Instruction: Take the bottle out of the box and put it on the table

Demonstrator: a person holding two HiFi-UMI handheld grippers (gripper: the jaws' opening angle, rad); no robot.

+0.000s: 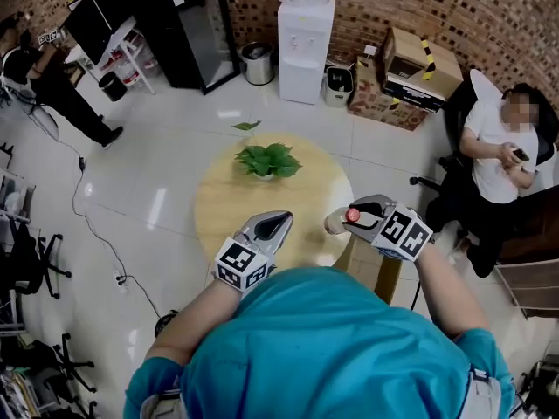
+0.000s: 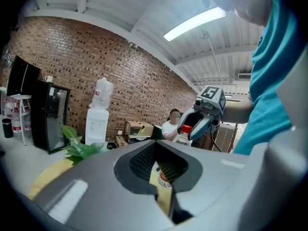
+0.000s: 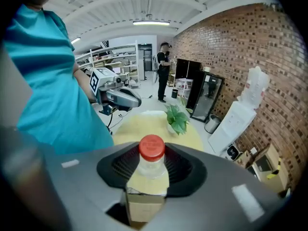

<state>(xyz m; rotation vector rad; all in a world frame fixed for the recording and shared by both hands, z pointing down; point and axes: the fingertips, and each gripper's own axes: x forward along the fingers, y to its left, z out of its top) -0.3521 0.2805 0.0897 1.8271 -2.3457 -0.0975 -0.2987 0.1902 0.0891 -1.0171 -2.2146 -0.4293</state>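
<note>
Your R claw (image 3: 151,167) is clamped partway closed on the bottle (image 3: 150,170). The jaws sit either side of its neck and shoulder, w/ the red cap (image 3: 152,147) poking up just above them. The liquid inside looks pale yellow, and there's a tan label lower down. In the head view the bottle is up off the table (image 1: 227,208), right at its right-hand rim. It's tilted, w/ the base end toward the tabletop and the cap toward your R hand.

Your L claw (image 1: 278,223) has its jaws closed together w/ nothing gripped. It's over the near edge of the table, pointing away from you toward the plant (image 1: 268,160). The two claws are side by side but apart, L closer to the table's middle.

The plant is on the far half of the round wooden top, well apart from the bottle.

Past the table, along the brick wall, are a white water dispenser (image 1: 306,46), a black fridge (image 1: 188,29), a bin (image 1: 258,62) btwn them, and cardboard boxes (image 1: 410,68) to the right. One person sits at far right (image 1: 498,160) and another stands at far left (image 1: 57,85).
</note>
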